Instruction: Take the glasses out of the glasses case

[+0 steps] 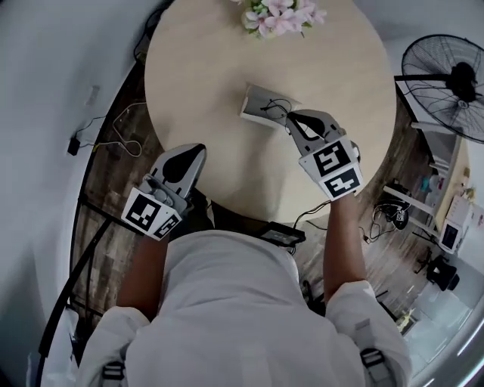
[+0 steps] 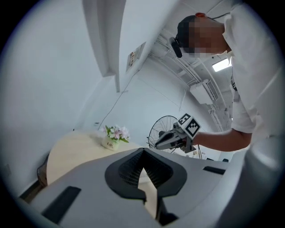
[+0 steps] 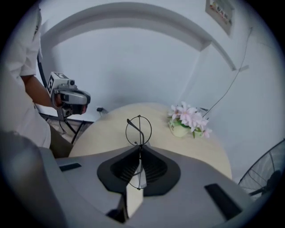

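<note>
Wire-rimmed glasses (image 3: 139, 129) pinched in right hand-held gripper (image 1: 293, 119) just beside case (image 1: 255, 102), left hand-held gripper (image 1: 193, 151) closed, empty

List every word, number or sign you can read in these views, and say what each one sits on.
"Life" (faint, my best reading): on the small pale flower pot.
White wall notice: carries print, but it is too small to read.
Black-and-white marker cubes: square patterns only, no letters or numbers.
Grey glasses case and thin round wire glasses: no print that I can see.
</note>
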Demonstrator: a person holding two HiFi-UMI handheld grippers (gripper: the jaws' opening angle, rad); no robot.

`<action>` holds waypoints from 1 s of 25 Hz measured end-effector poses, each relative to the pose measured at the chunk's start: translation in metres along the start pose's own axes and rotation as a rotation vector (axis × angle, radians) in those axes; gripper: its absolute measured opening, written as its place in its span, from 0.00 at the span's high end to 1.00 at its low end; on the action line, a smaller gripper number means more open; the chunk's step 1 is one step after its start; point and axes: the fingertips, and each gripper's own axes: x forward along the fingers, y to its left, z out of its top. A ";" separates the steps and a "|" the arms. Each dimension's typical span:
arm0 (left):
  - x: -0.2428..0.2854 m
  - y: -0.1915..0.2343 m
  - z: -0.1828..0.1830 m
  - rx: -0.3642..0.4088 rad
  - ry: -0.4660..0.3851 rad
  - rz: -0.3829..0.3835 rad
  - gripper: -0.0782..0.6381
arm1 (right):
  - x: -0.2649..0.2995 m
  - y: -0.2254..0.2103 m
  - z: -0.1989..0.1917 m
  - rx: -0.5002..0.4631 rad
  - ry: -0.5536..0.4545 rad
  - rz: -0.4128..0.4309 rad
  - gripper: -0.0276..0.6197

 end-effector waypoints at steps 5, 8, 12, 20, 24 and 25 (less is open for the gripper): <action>-0.015 -0.026 0.064 0.132 -0.072 -0.037 0.87 | -0.092 0.019 0.036 0.102 -0.216 -0.098 0.91; -0.018 -0.038 0.091 0.189 -0.083 -0.072 0.88 | -0.140 0.028 0.046 0.188 -0.364 -0.153 0.91; -0.020 -0.054 0.119 0.228 -0.102 -0.078 0.87 | -0.204 0.033 0.052 0.311 -0.614 -0.205 0.91; -0.055 -0.127 0.158 0.359 -0.161 -0.070 0.88 | -0.311 0.060 0.007 0.404 -0.962 -0.367 0.91; -0.079 -0.167 0.143 0.351 -0.167 -0.025 0.88 | -0.357 0.096 -0.039 0.434 -1.091 -0.435 0.91; -0.086 -0.178 0.137 0.344 -0.168 -0.014 0.88 | -0.366 0.107 -0.053 0.436 -1.102 -0.448 0.91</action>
